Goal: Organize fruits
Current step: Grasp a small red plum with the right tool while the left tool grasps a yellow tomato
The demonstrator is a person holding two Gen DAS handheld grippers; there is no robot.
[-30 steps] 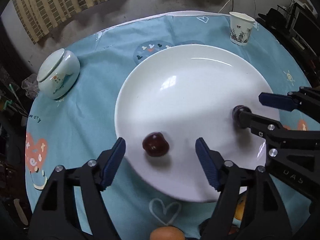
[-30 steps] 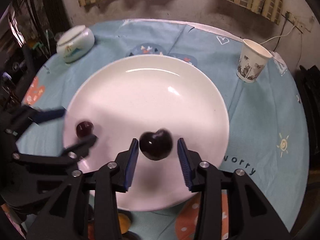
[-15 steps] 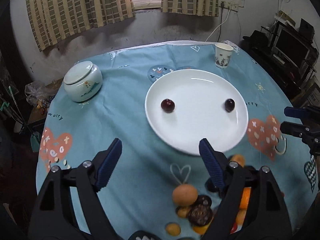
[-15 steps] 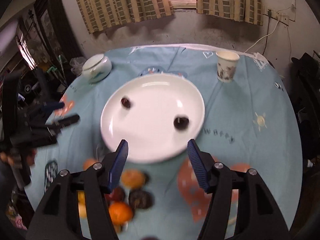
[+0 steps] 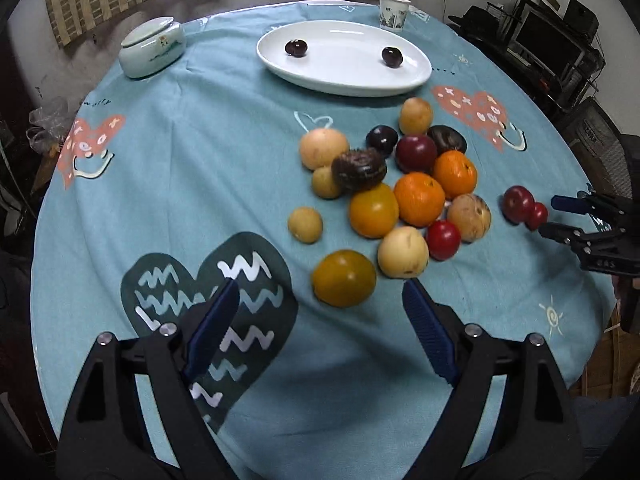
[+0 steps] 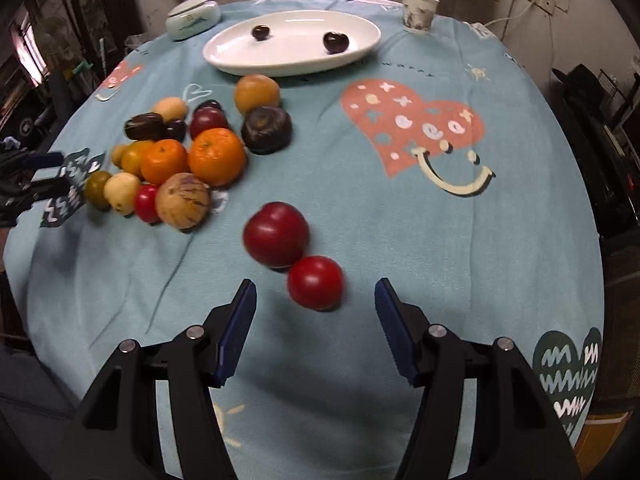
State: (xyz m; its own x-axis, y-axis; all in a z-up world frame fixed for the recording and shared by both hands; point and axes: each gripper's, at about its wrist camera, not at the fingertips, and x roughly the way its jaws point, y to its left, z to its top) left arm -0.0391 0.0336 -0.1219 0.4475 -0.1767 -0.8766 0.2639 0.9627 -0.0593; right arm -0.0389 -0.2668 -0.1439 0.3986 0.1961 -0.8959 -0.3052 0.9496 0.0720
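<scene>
1. Both tongs had pulled back from the white oval ceramic plate (image 5: 344, 76) since the earlier frames, when each had bracketed a dark cherry on it; now they hung over the near part of the surface.
2. Two dark cherries, the left cherry (image 5: 296, 47) and the right cherry (image 5: 391, 56), lay well apart on that plate at the far side of the round surface covered with a light blue cloth printed with hearts (image 5: 180, 152).
3. Left tongs (image 5: 320, 328) stood wide apart with nothing between the blue pads, above a dark green heart print; a yellow-orange round fruit (image 5: 344, 278) lay just beyond them.
4. Right tongs (image 6: 316, 320) were also apart and gripped nothing; a small bright red round fruit (image 6: 316, 282) lay just ahead of the gap, touching a larger dark red plum (image 6: 276, 234).
5. A pile of mixed fruit (image 5: 400, 184), with oranges, pale yellow fruits, dark purple ones and a wrinkled brown one, sat between the plate and the tongs.
6. A pale green lidded ceramic jar (image 5: 152, 47) stood to the left of the plate, and a white paper cup (image 5: 394, 12) stood behind the plate's right end.
</scene>
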